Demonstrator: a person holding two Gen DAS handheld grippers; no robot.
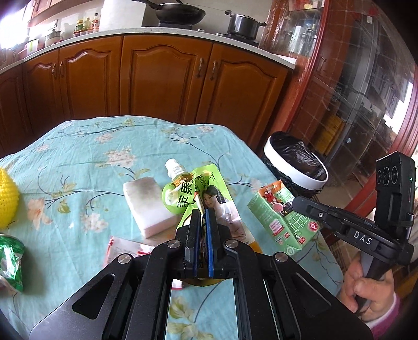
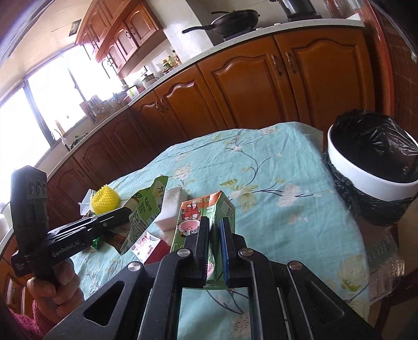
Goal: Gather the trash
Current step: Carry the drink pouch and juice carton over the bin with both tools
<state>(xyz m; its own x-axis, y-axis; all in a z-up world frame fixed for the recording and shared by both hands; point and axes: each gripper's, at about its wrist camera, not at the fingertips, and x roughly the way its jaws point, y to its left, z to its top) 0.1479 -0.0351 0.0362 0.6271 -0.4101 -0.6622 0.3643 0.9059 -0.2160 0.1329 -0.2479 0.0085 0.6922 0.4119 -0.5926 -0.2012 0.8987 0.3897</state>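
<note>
While left gripper (image 1: 202, 214) pinches green pouch (image 1: 194, 194), right gripper (image 2: 215, 222) apparently clamps carton (image 2: 206, 209)

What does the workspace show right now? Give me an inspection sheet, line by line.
Surface: table under floral cloth.
Job's things: green pouch and green carton, both held; lined bin beside the table.
Clutter: white sponge, yellow spiky ball, green wrapper, red-and-white packet.
Grippers: left gripper shut on pouch; right gripper shut on carton.
Cables: nothing seen.
Surroundings: wooden cabinets, wok, pot.
</note>
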